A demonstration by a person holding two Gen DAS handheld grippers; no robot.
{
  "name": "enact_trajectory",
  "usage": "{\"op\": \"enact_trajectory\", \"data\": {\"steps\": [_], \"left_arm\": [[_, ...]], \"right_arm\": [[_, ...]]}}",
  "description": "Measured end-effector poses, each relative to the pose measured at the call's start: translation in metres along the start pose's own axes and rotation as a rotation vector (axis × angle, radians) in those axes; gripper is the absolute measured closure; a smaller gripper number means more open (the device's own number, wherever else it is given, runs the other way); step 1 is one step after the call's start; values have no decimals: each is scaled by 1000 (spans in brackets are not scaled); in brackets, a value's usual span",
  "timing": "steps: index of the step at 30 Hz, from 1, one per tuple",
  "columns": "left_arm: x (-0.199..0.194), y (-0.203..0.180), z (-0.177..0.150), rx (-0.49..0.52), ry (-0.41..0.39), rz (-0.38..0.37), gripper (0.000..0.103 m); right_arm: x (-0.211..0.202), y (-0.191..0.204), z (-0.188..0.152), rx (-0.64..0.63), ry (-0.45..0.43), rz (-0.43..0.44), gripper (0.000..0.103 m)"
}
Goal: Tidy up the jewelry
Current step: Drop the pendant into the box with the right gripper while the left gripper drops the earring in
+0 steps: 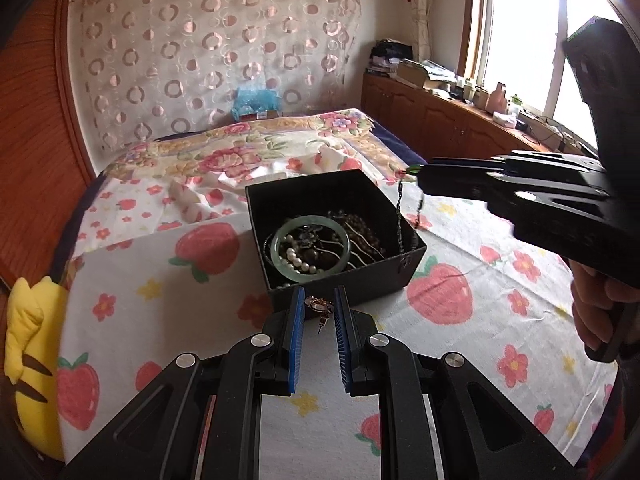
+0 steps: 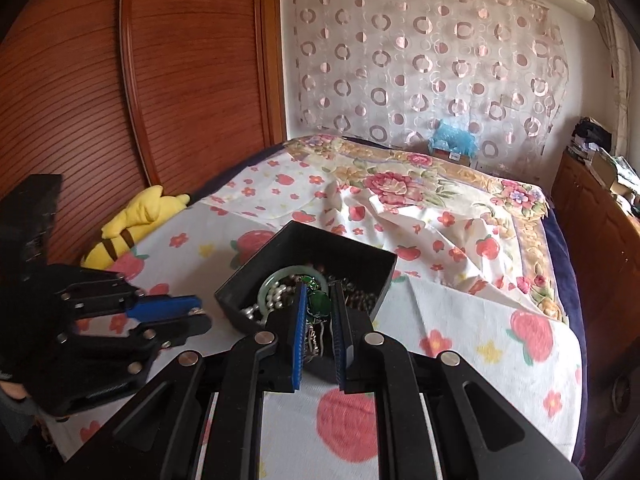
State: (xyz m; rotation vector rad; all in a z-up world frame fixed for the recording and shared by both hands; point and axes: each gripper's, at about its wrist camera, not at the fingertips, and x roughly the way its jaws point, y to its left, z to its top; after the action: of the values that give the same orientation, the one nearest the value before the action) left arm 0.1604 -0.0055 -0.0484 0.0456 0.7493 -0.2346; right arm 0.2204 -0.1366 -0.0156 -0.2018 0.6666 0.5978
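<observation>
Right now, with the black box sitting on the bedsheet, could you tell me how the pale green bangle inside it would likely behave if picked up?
The green bangle keeps a clean ring shape, so it is probably rigid, not floppy. Its glossy surface suggests it may be slippery and could crack if dropped. Pearl beads and chains lie through and under it in the black box, so lifting it would likely drag them along.

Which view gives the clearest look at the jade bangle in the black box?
The left wrist view: the jade bangle shows as a nearly complete ring inside the black box, with pearls lying across it. The right wrist view shows only an arc of it, partly behind the right gripper.
</observation>
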Motion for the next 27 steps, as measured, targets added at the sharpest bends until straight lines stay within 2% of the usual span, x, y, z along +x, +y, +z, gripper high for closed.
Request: {"op": "enact_trajectory", "data": {"steps": [4,11,13,14,17,21,27], "left_arm": [[-5,0,3,-1,-10,1,89],[-9,-1,15,13,-28,6,89],[-7,-1,20,14,-30,11,89],[-6,0,22,14,-31,13,89],[-1,0,27,10,-32,12,89],[6,-1,31,13,-30,14,89],[40,2,49,12,-3,47,89]], "right_arm": [[15,-5,6,7,17,-21,89],[26,-17,7,64,21,-7,88],[28,-19,4,73,20,-30,88],[29,-21,2,79,26,-24,87],[27,-26,-2,83,29,-33,68],[19,-38,-7,98,22,-46,68],[5,-54,-23,88,25,-87,68]]}}
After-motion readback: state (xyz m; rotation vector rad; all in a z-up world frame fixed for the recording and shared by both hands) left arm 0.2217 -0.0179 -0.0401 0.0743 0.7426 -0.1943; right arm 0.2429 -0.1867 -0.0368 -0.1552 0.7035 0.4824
